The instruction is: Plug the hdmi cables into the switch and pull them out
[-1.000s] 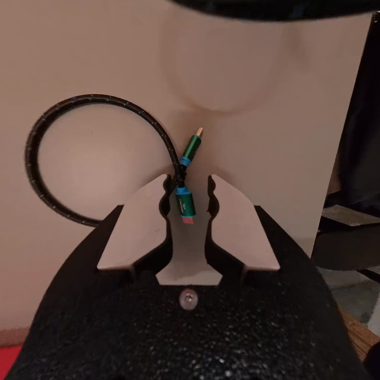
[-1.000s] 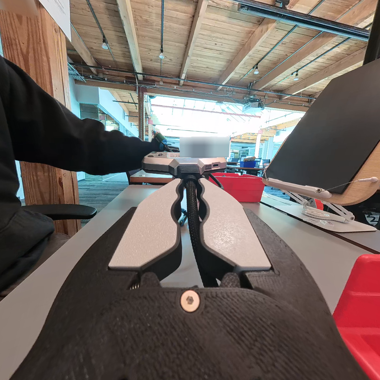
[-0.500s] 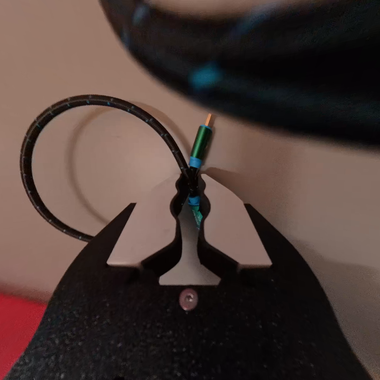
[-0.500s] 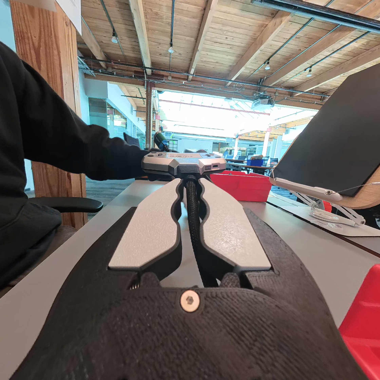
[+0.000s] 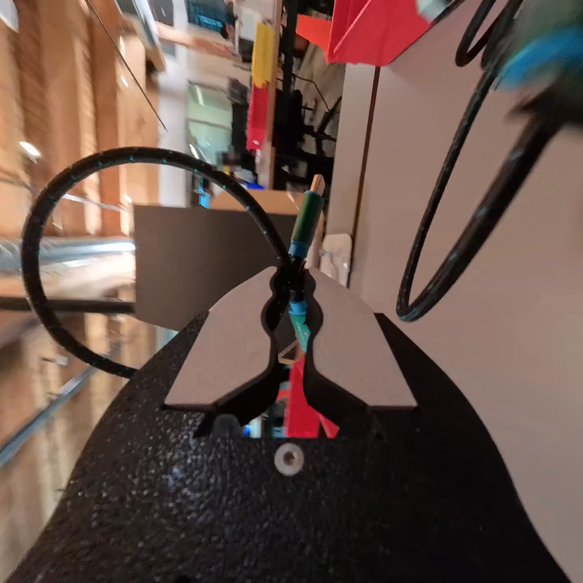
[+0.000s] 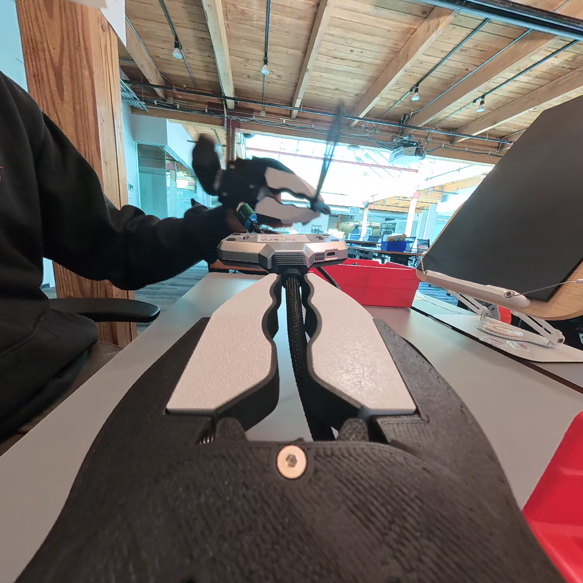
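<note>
My left gripper [image 5: 291,274] is shut on a short black braided HDMI cable [image 5: 47,220] just behind its green plug [image 5: 307,217], whose gold tip points forward. The cable loops left, and its other green plug [image 5: 299,328] sits between the fingers. A second, blurred cable [image 5: 441,252] with a green-and-blue plug [image 5: 536,47] hangs close at upper right. My right gripper [image 6: 291,277] is shut on the switch's black braided cable [image 6: 295,315], right behind the silver switch [image 6: 282,249]. The left gripper [image 6: 315,202] shows blurred in the air above the switch. A green plug [image 6: 244,213] shows at the switch's far left.
A grey table [image 6: 157,362] carries a red bin [image 6: 369,284] behind the switch and another red bin [image 6: 561,504] at the near right. A dark board on a white stand [image 6: 504,220] stands at the right. A person's black sleeve [image 6: 94,236] and a wooden post [image 6: 72,126] are at the left.
The left gripper closed on the looped cable, lifted it off the table and swung up above the switch. The right gripper has held still on the switch's cable.
</note>
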